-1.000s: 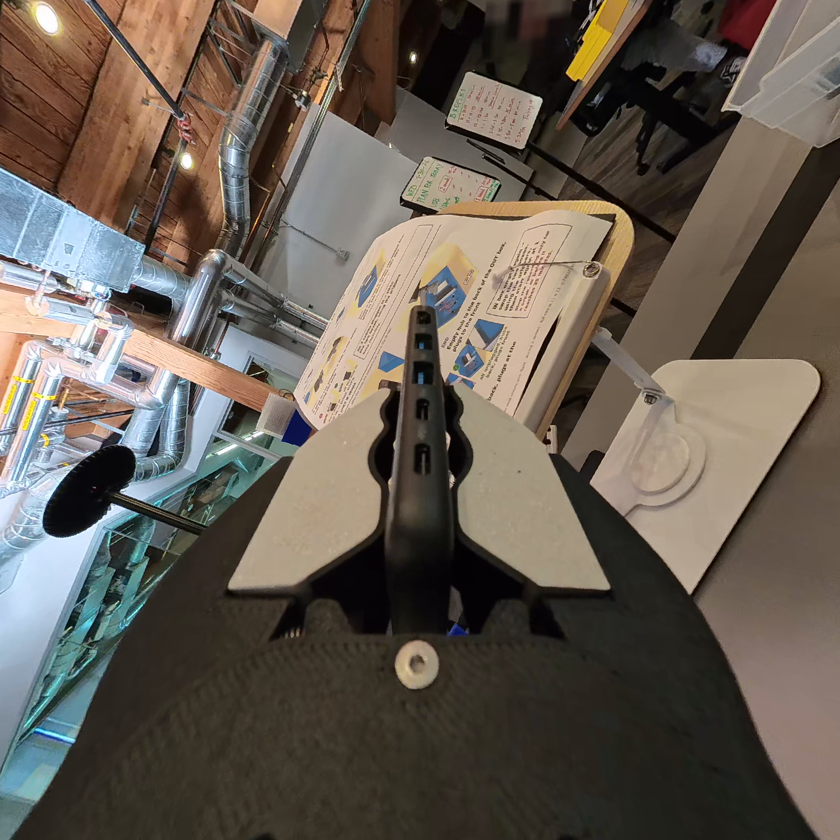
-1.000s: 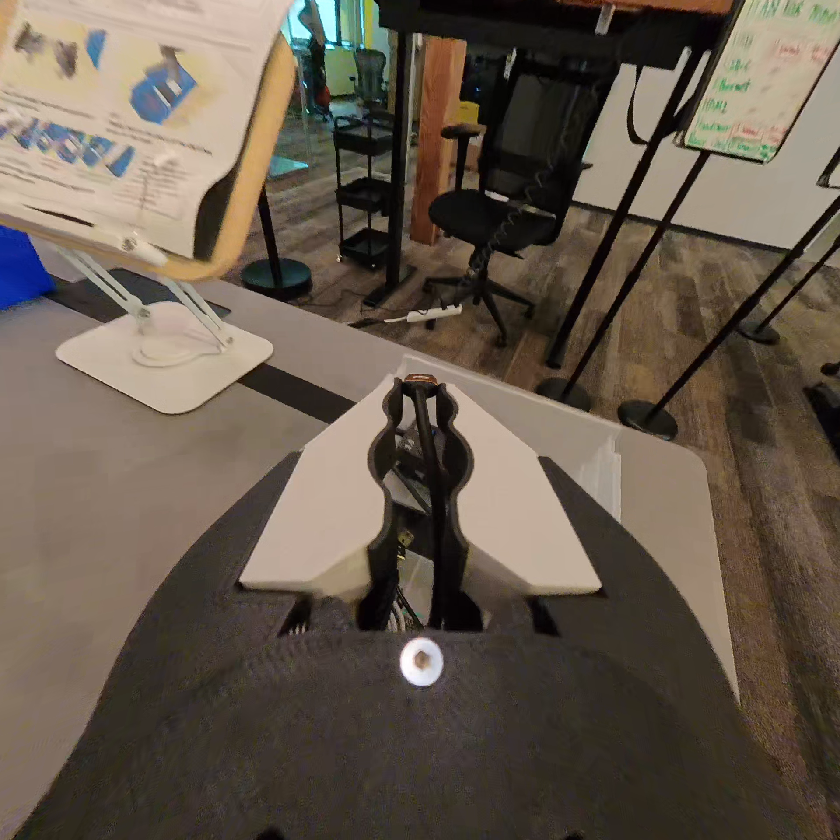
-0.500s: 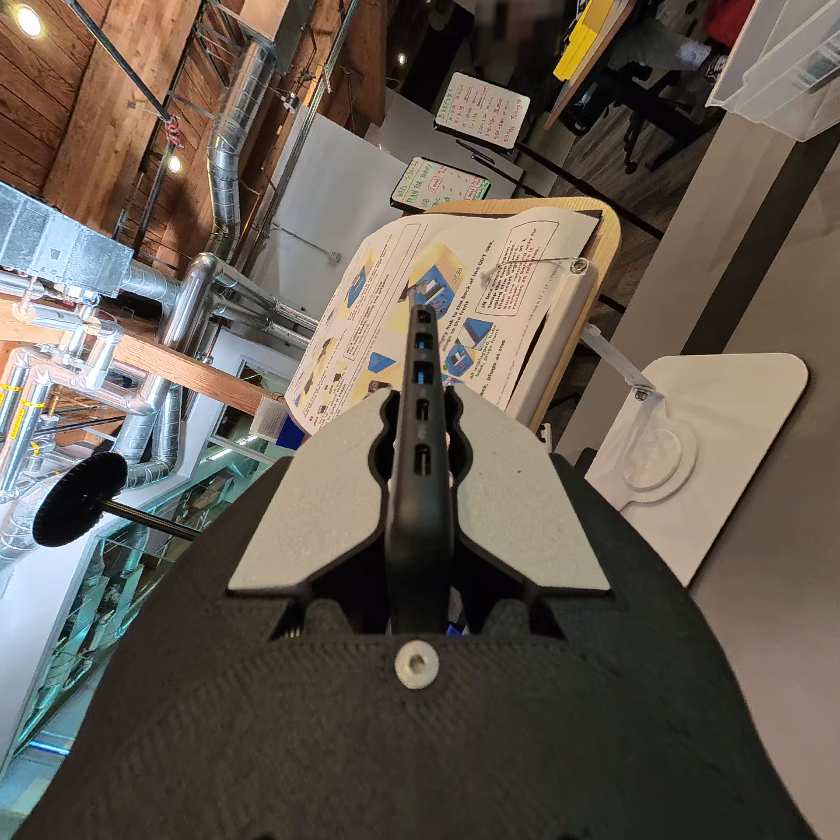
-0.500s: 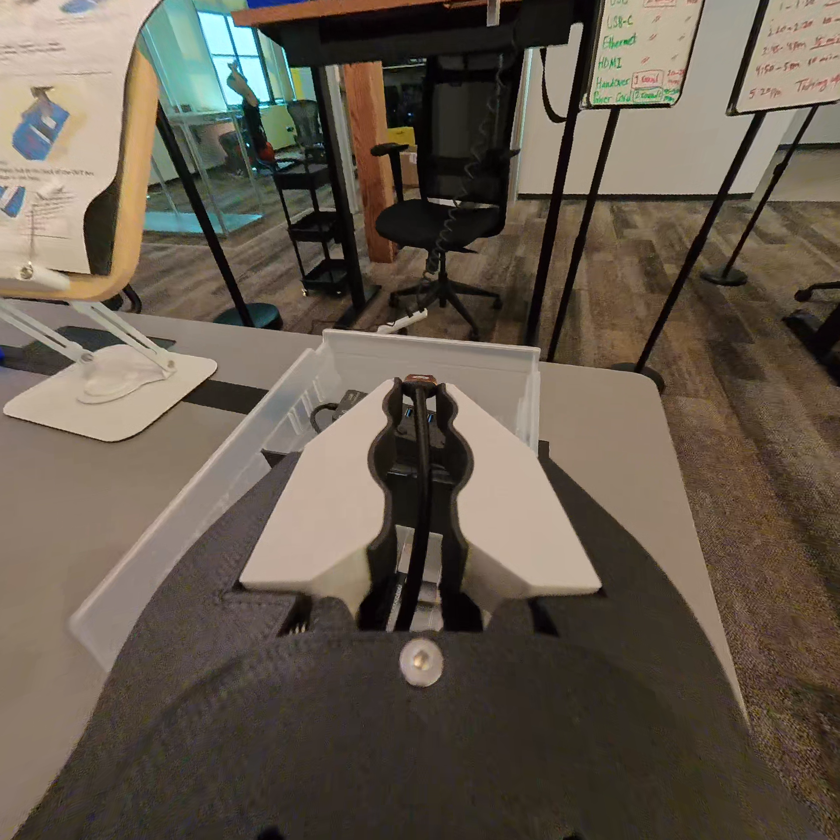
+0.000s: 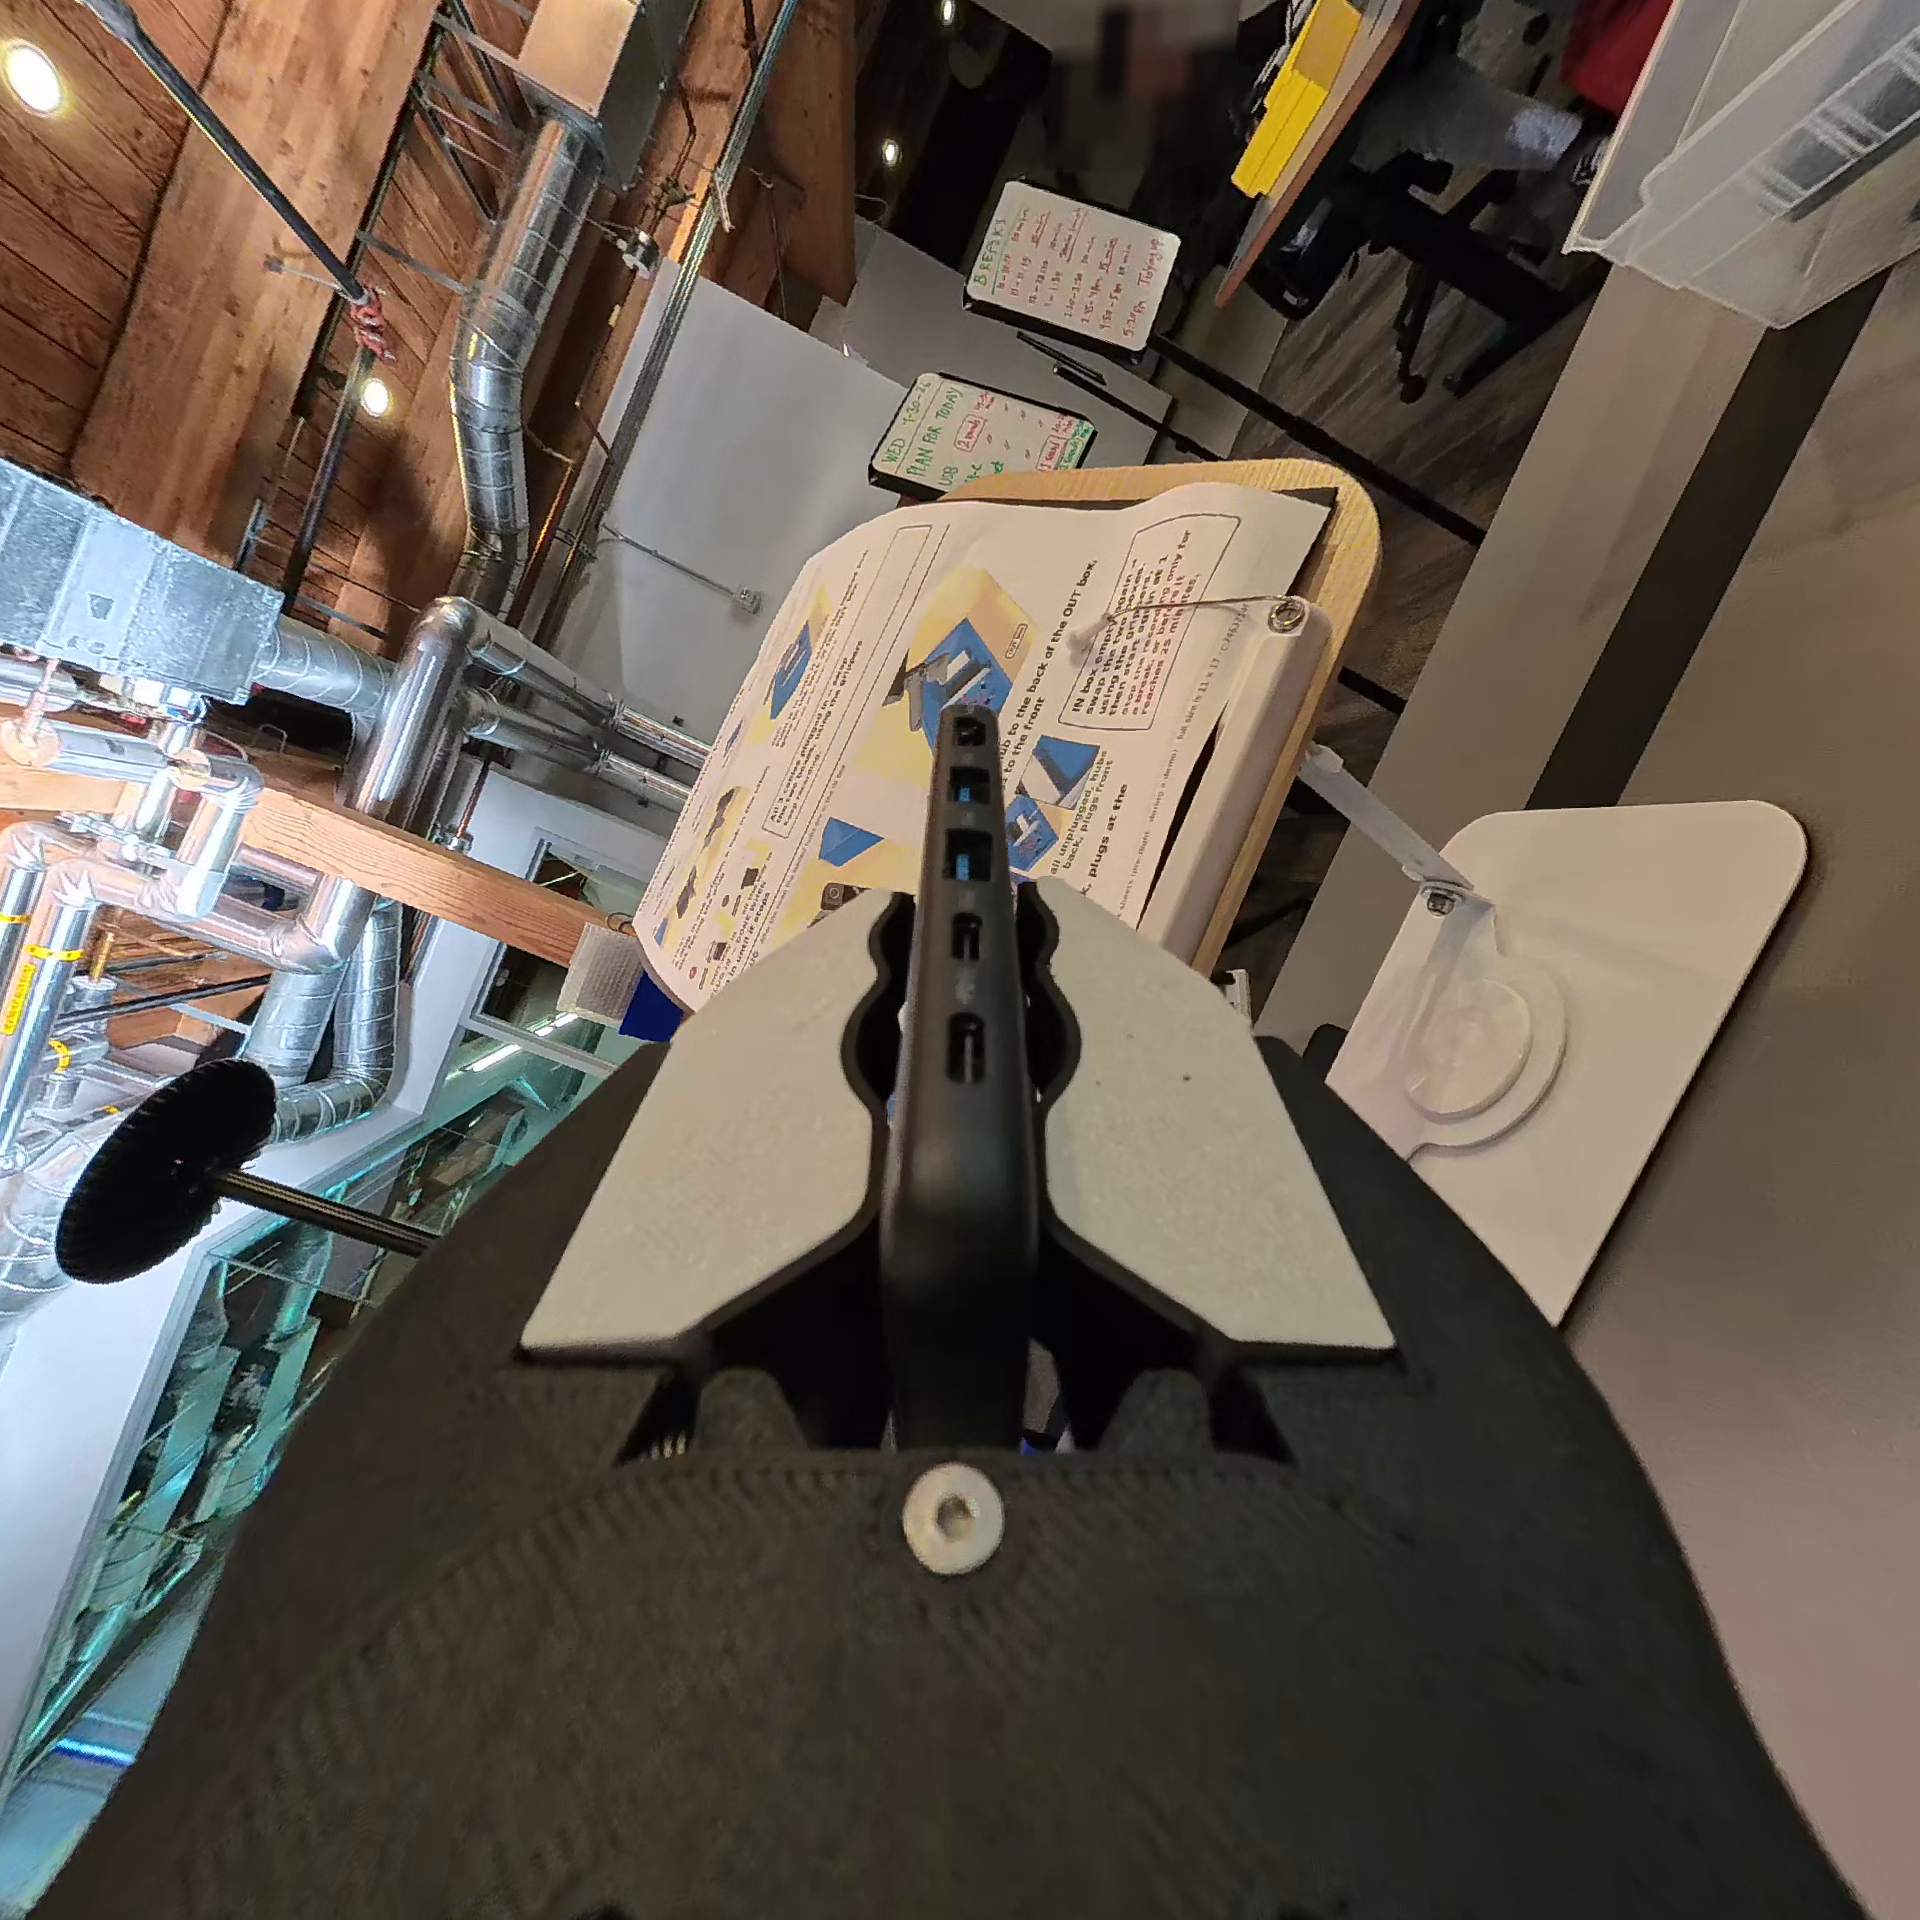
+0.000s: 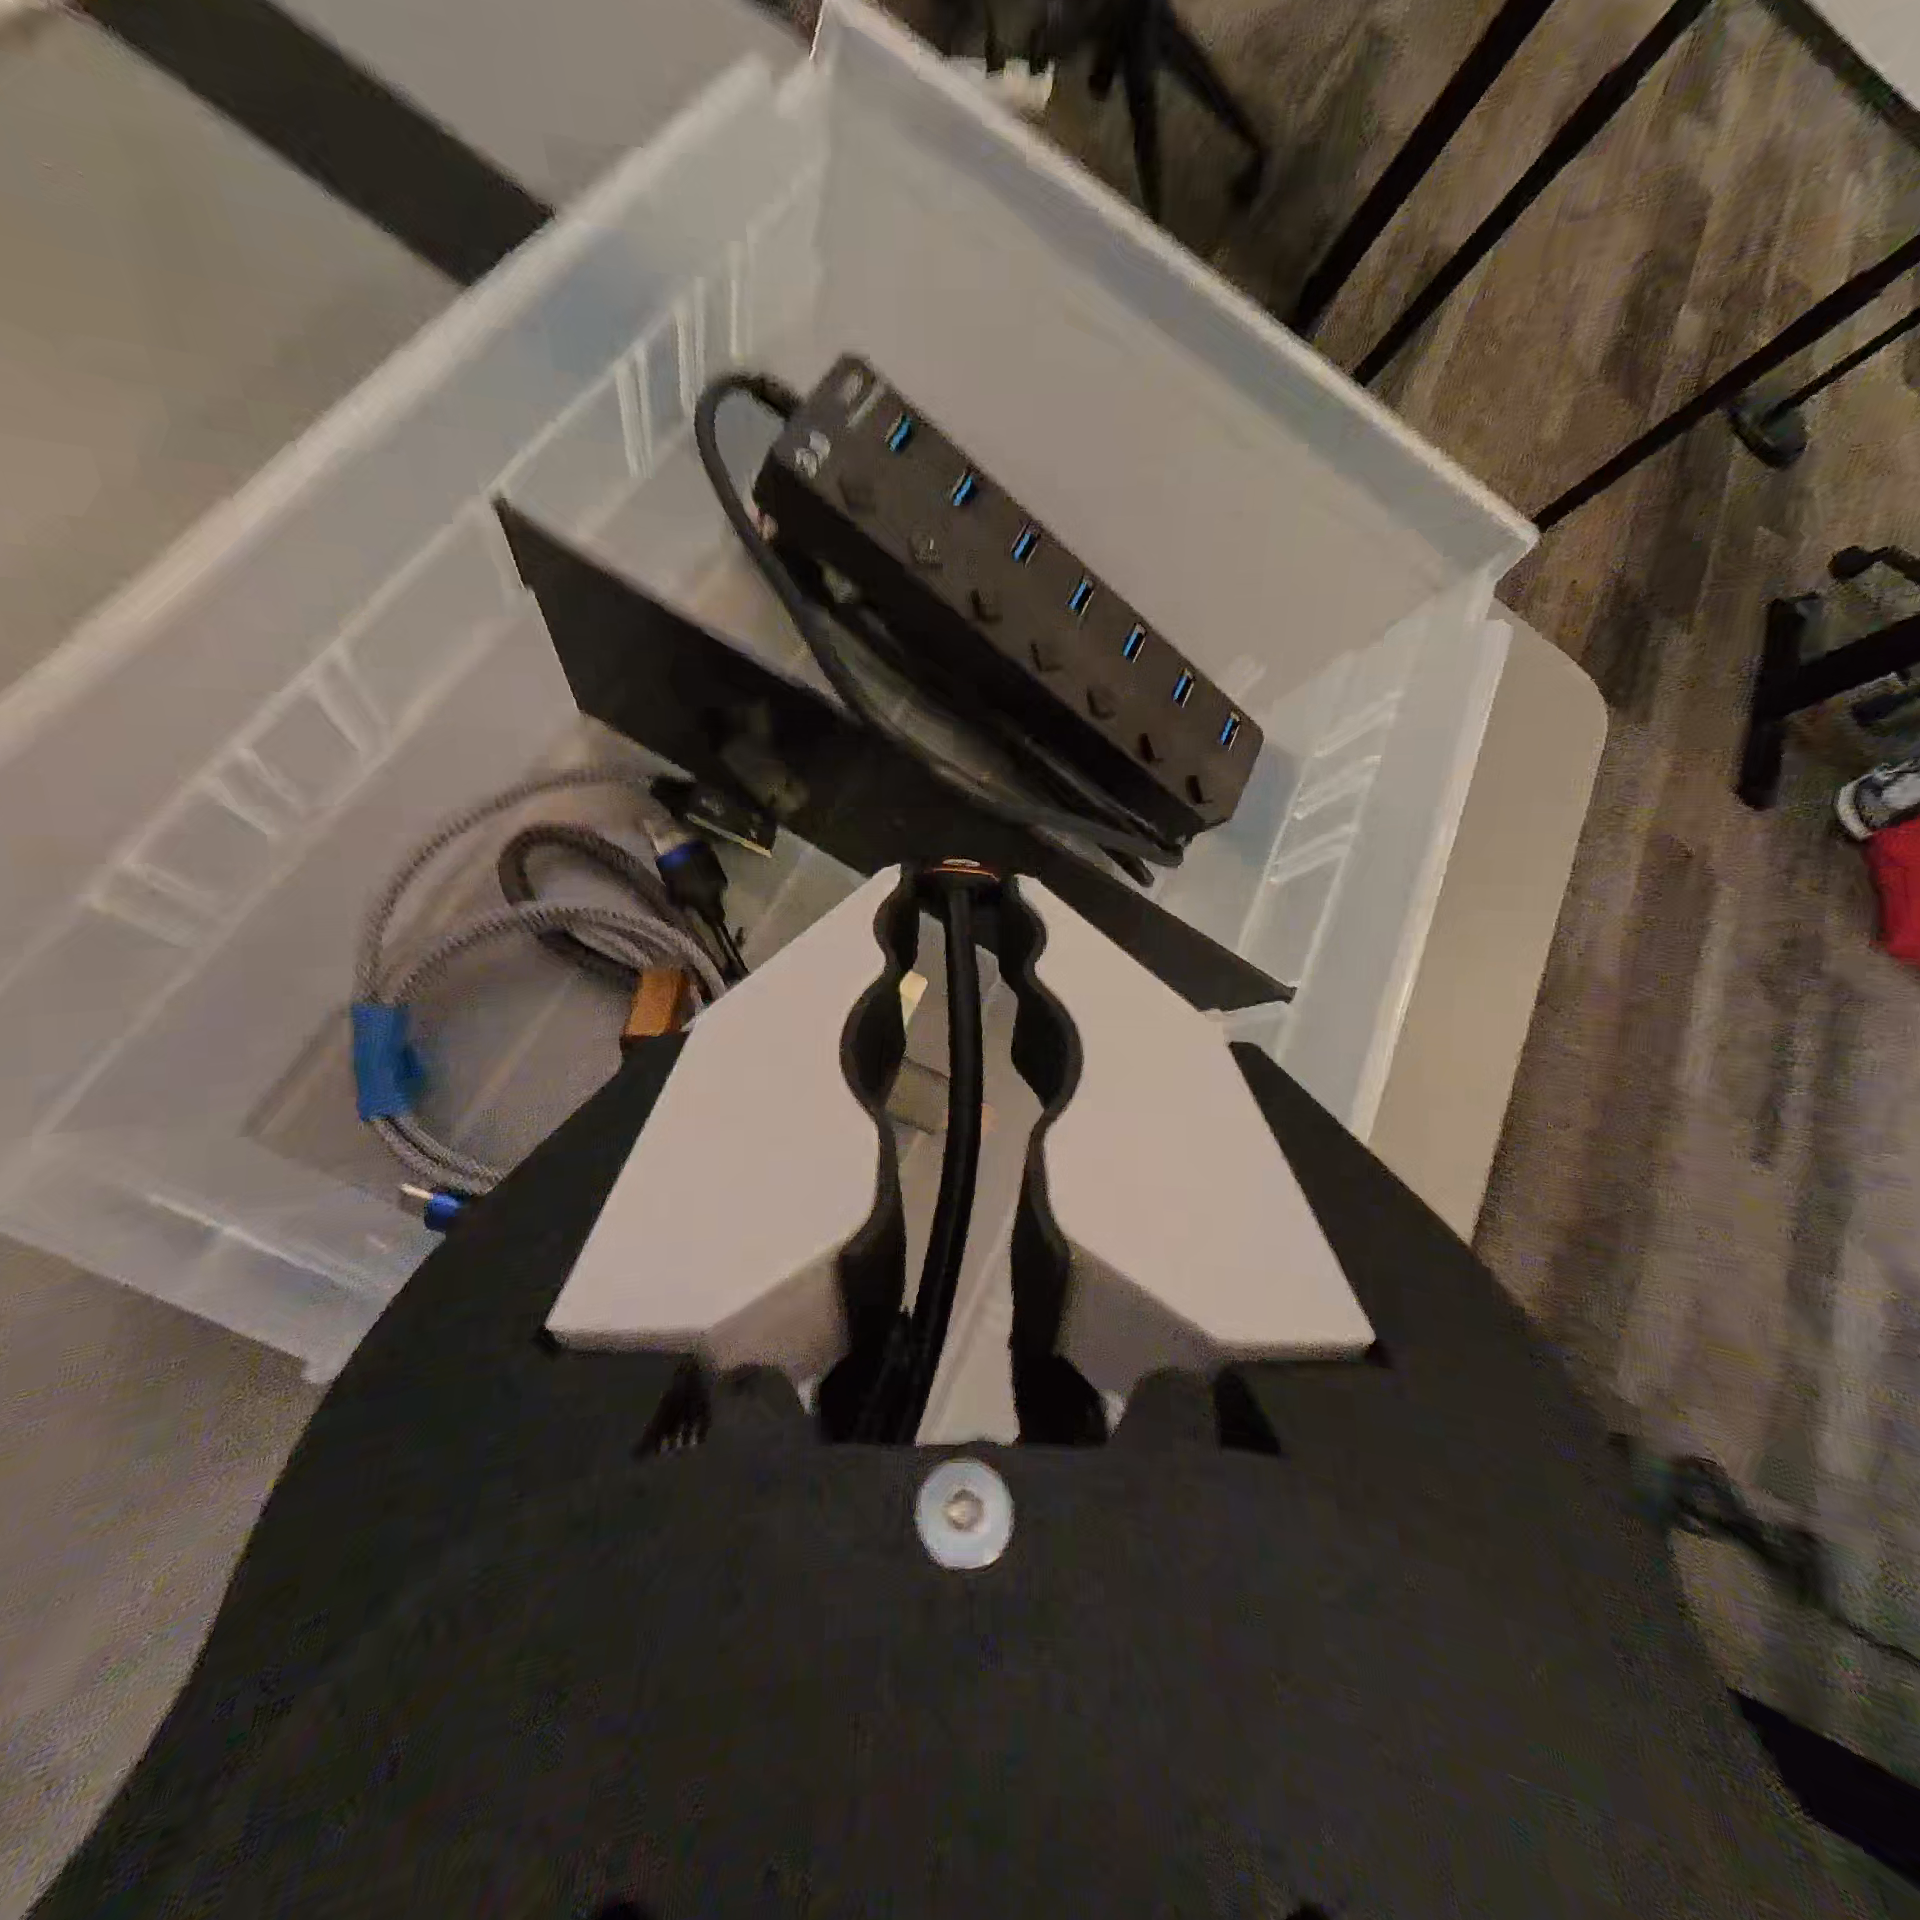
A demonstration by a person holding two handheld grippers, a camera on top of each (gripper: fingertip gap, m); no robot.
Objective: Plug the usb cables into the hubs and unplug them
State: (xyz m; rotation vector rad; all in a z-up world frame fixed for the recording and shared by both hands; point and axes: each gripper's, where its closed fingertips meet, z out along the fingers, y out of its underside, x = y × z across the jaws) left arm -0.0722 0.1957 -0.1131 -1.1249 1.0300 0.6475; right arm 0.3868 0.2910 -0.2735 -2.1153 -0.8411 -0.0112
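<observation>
**Both claws loaded, right one over the bin**

Your left claw (image 5: 961, 914) is clamped on a slim black hub (image 5: 961, 1039), held above the tabletop (image 5: 1766, 1455). Your right claw (image 6: 961, 883) pinches a black cable (image 6: 956, 1091) over the clear bin (image 6: 1195, 281), where a multi-port hub (image 6: 1039, 613) and braided cables (image 6: 488, 945) lie.

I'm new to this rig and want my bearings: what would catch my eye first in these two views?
In the left wrist view, the left claw is shut on a slim black hub held edge-on before a stand of printed sheets. In the right wrist view, the right claw pinches a black cable over a clear bin, where a long black hub with blue ports rests tilted beside coiled braided cables.
</observation>
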